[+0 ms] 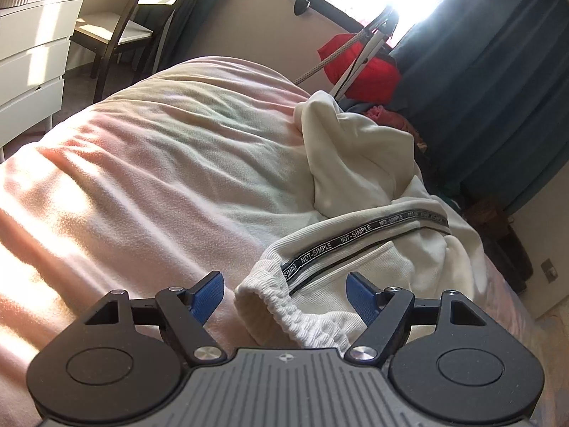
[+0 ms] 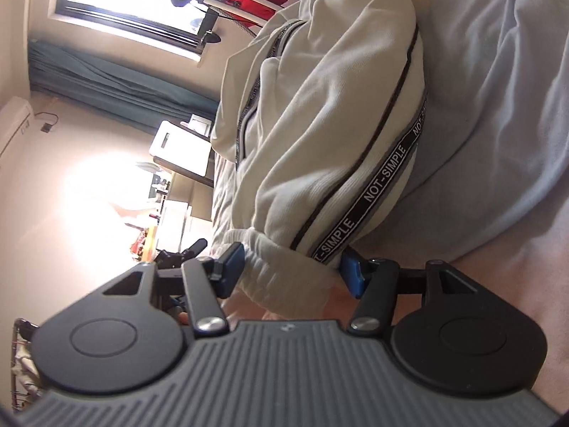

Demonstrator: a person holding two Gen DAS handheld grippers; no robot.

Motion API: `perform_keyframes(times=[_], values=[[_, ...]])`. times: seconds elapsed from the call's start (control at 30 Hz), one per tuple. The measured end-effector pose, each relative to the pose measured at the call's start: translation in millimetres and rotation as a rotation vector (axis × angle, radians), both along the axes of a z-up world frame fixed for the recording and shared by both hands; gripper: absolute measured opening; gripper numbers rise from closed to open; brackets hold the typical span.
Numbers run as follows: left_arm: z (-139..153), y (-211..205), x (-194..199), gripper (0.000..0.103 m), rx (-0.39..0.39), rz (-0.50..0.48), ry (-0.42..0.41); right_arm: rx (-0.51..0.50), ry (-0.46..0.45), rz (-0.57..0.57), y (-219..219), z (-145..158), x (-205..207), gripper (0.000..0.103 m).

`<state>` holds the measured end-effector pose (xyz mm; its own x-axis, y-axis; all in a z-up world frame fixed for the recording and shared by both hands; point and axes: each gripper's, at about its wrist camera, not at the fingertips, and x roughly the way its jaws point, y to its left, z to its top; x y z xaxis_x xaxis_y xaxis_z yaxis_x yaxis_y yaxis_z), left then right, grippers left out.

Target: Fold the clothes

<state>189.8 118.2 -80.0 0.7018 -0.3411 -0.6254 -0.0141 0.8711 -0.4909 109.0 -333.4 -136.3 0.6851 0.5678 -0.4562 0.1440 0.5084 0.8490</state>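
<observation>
Left wrist view shows a bed covered by a soft, wrinkled pale pink fleece blanket (image 1: 142,178), sunlit from a window behind it. Beyond the blanket stand a white drawer unit (image 1: 28,64), a dark-framed chair (image 1: 110,35) and blue curtains (image 1: 490,71). On the blanket's window-side edge lies a crumpled cream sweatshirt with black "NOT-SIMPLE" tape (image 1: 355,213), its ribbed cuff (image 1: 284,306) between the spread fingers of the left gripper (image 1: 286,293). The right gripper (image 2: 293,272), also open, straddles another cuff (image 2: 284,267).
</observation>
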Motion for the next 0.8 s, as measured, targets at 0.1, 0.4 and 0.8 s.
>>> perform_keyframes(times=[0.1,0.4,0.8], values=[[-8,-11,3,0.076,0.033,-0.046,0.014,-0.058,0.115,0.039,5,-19,6,0.057],[-1,-22,3,0.02,0.088,0.075,-0.034,-0.078,-0.016,-0.005,6,1,-8,0.031],[93,46,66,0.016,0.332,0.061,-0.266,0.058,-0.095,0.182,149,25,30,0.029]])
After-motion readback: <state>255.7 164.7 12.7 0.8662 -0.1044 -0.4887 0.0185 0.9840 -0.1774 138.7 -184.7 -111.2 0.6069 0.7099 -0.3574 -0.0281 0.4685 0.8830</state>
